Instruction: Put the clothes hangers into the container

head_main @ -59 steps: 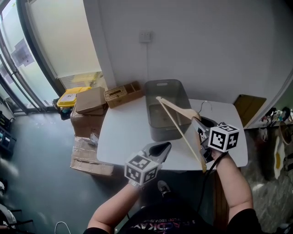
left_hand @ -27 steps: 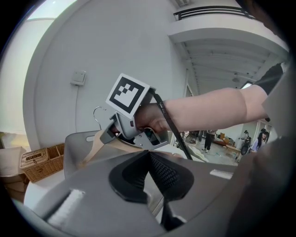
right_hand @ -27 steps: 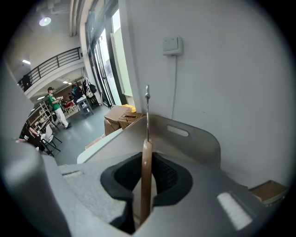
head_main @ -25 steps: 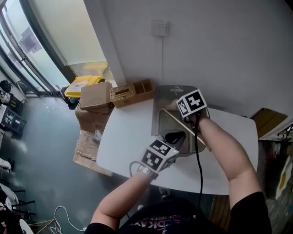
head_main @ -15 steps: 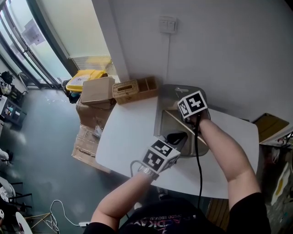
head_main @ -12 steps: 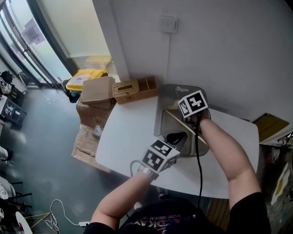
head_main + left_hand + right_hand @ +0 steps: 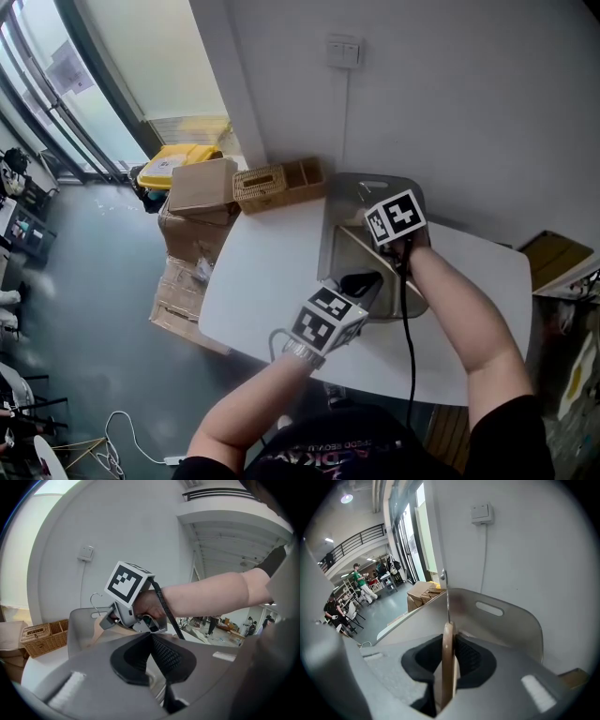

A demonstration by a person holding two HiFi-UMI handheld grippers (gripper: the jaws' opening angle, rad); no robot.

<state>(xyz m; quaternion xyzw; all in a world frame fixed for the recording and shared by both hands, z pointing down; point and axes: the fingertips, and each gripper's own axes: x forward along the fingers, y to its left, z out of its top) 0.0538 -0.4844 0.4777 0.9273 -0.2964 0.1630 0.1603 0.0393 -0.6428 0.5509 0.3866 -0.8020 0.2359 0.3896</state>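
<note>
**Right hand.** My right gripper (image 7: pixel 448 646) tips steeply down into the container (image 7: pixel 330 246), which stands at the far edge of the tabletop (image 7: pixel 258 272). My forearm (image 7: pixel 459 309) stretches across the tabletop from its near edge. The jaws are narrow and pinch the wooden hanger (image 7: pixel 447 672) edge-on, and they have just been opening a little. The hanger sits slanted inside the container.

**Left hand.** My left gripper (image 7: pixel 362 279) hovers almost level at the container's near rim, jaws together and empty.
</note>
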